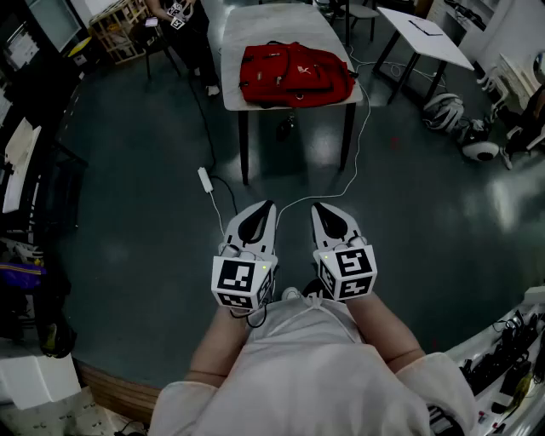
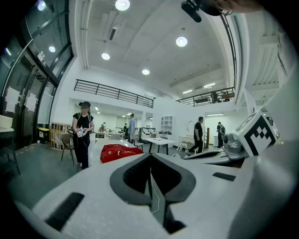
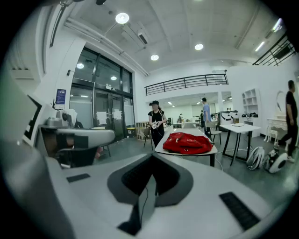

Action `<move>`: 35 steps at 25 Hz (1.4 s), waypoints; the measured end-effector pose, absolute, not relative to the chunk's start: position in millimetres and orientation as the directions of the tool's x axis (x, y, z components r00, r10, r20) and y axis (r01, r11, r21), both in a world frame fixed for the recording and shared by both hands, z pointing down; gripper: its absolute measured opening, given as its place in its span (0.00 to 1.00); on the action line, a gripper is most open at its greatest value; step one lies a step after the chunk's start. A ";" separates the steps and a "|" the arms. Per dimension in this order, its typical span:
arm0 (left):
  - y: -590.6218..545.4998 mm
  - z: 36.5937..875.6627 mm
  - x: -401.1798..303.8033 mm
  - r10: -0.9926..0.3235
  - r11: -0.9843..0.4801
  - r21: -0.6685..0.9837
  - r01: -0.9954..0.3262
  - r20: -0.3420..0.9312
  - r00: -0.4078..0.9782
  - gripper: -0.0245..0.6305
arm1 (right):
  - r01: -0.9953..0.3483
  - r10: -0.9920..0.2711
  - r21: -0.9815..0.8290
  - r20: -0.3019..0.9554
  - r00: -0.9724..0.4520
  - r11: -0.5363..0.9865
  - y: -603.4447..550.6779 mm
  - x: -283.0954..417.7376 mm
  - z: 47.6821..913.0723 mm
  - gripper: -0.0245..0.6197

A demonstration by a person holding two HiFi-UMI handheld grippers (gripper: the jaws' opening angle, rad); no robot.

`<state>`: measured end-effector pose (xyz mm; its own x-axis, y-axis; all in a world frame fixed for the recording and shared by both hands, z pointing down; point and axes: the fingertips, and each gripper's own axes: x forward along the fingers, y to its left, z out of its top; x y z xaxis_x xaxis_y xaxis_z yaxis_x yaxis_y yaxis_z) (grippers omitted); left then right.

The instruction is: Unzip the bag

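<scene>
A red bag [image 1: 294,74] lies flat on a white table [image 1: 272,21] across the floor, well ahead of me. Both grippers are held low and close to my body, far short of the table. My left gripper [image 1: 266,207] has its jaws pressed together with nothing between them. My right gripper [image 1: 318,208] sits beside it, also shut and empty. In the left gripper view the bag [image 2: 119,151] shows beyond the shut jaw tips [image 2: 150,158]. In the right gripper view the bag [image 3: 187,142] shows to the right past the shut jaw tips [image 3: 153,158].
A person in black [image 1: 174,17] stands by the table's far left corner. A white cable and plug [image 1: 209,180] run over the floor between me and the table. A second table [image 1: 426,34] and gear on the floor [image 1: 464,128] stand at the right.
</scene>
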<state>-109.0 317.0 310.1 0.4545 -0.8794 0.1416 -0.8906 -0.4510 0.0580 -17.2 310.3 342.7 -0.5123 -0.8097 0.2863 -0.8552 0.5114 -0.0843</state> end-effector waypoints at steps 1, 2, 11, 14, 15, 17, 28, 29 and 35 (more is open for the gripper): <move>314.2 309.2 -109.3 -0.880 -0.451 0.058 -0.891 0.140 0.455 0.07 | -0.855 -0.809 -0.083 0.288 -0.512 0.512 307.9 -17.7 342.7 0.08; 311.5 308.4 -109.6 -0.880 -0.451 0.058 -0.890 0.139 0.455 0.07 | -0.855 -0.808 -0.081 0.291 -0.512 0.512 305.6 -18.1 342.9 0.08; 294.8 314.0 -115.1 -0.879 -0.447 0.066 -0.892 0.152 0.452 0.07 | -0.860 -0.808 -0.087 0.305 -0.503 0.503 290.6 -21.3 347.3 0.08; 291.1 318.9 -118.2 -0.878 -0.442 0.081 -0.893 0.163 0.449 0.07 | -0.868 -0.811 -0.127 0.313 -0.494 0.479 287.1 -19.8 351.4 0.08; 289.7 320.3 -118.7 -0.877 -0.441 0.087 -0.893 0.168 0.450 0.07 | -0.871 -0.812 -0.137 0.318 -0.489 0.471 285.6 -18.8 352.7 0.08; 286.8 323.2 -119.0 -0.874 -0.441 0.098 -0.892 0.178 0.452 0.07 | -0.876 -0.812 -0.145 0.331 -0.481 0.460 282.2 -17.1 356.4 0.08; 233.0 357.4 -108.3 -0.850 -0.445 0.114 -0.888 0.258 0.459 0.07 | -0.857 -0.761 -0.195 0.396 -0.513 0.476 225.7 -16.0 391.8 0.08; 224.5 358.1 -106.3 -0.851 -0.446 0.108 -0.888 0.256 0.459 0.07 | -0.855 -0.759 -0.199 0.395 -0.517 0.479 216.3 -14.9 393.3 0.08; 156.1 365.9 -95.1 -0.849 -0.450 0.096 -0.888 0.262 0.459 0.07 | -0.849 -0.748 -0.232 0.402 -0.527 0.474 144.0 -5.3 403.8 0.08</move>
<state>-95.1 156.1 365.9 0.4590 -0.8490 0.2618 -0.8877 -0.4504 0.0957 -5.3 144.0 403.8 -0.5275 -0.7482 0.4024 -0.8494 0.4743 -0.2315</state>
